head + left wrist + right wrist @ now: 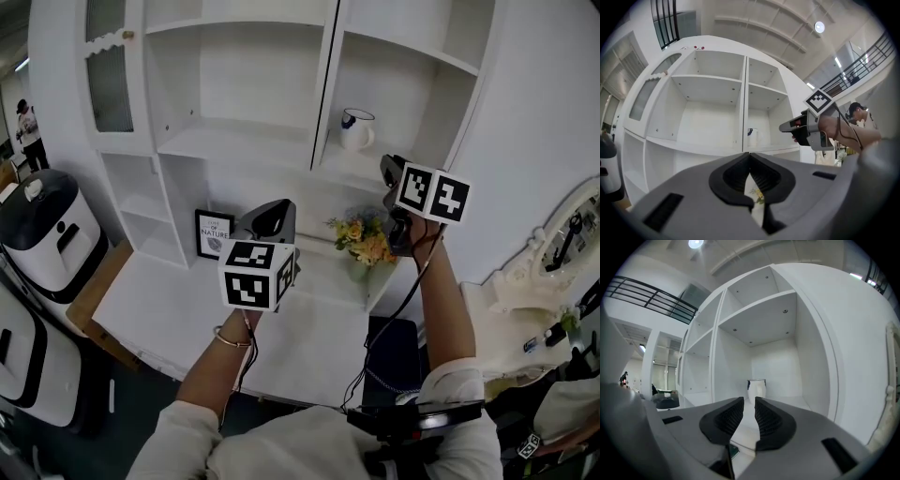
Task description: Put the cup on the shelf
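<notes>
You are holding the left gripper [750, 165] with its jaws closed tip to tip, gripping nothing; flowers [757, 193] are showing below their tips. You are holding the right gripper [749, 402] with its jaws parted by a narrow gap, empty. Straight beyond that gap, clear of the jaws, the cup [757, 389] is standing upright on the shelf [799, 402].
</notes>
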